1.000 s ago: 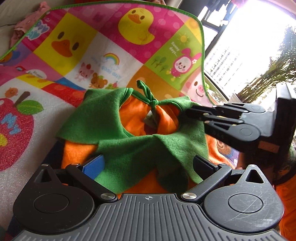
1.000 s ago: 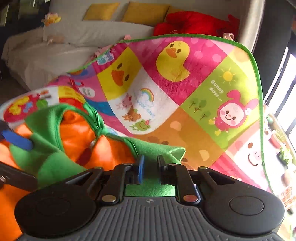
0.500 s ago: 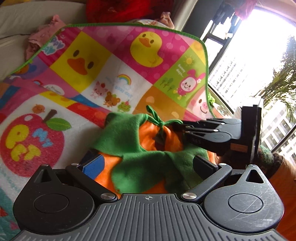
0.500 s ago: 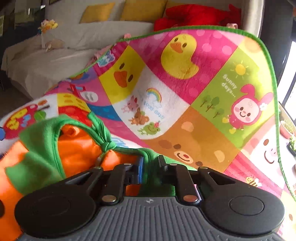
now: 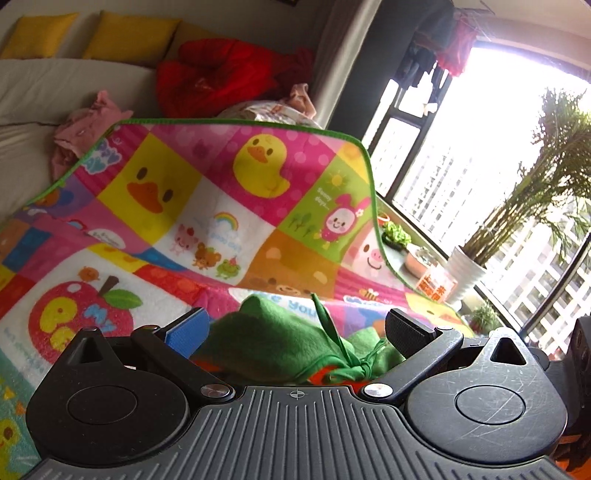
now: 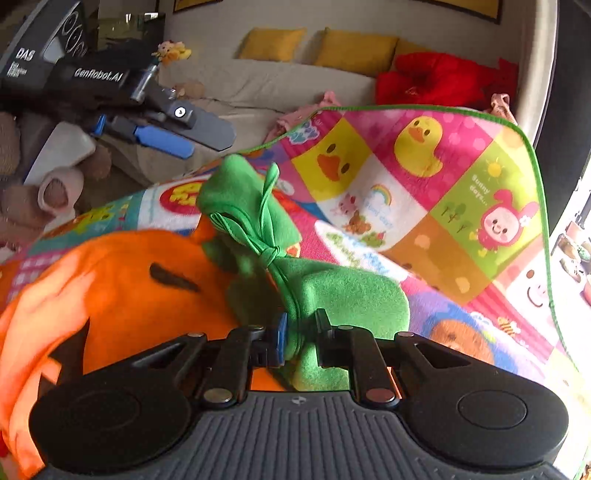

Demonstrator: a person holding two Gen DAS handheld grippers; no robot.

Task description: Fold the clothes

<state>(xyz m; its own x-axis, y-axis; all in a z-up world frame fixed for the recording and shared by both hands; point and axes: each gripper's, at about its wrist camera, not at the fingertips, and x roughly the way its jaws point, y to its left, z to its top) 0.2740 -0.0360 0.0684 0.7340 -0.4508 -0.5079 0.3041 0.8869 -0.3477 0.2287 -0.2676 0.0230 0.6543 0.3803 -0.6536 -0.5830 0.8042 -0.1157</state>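
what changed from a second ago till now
The left gripper has lifted up and away from the pumpkin costume, jaws open and empty; in the right view it now hangs high at left. The right gripper stays shut on the green collar. The play mat is unchanged.

Beige sofa (image 5: 55, 85), yellow cushions (image 5: 129, 35), bright window (image 5: 480, 177), perhaps overexposed.

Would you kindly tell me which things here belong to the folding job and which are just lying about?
Job:
- orange and green costume
- right gripper, shut on its green collar
- left gripper, open
- cartoon mat

Lying about:
- red plush
- yellow cushions
- potted plant
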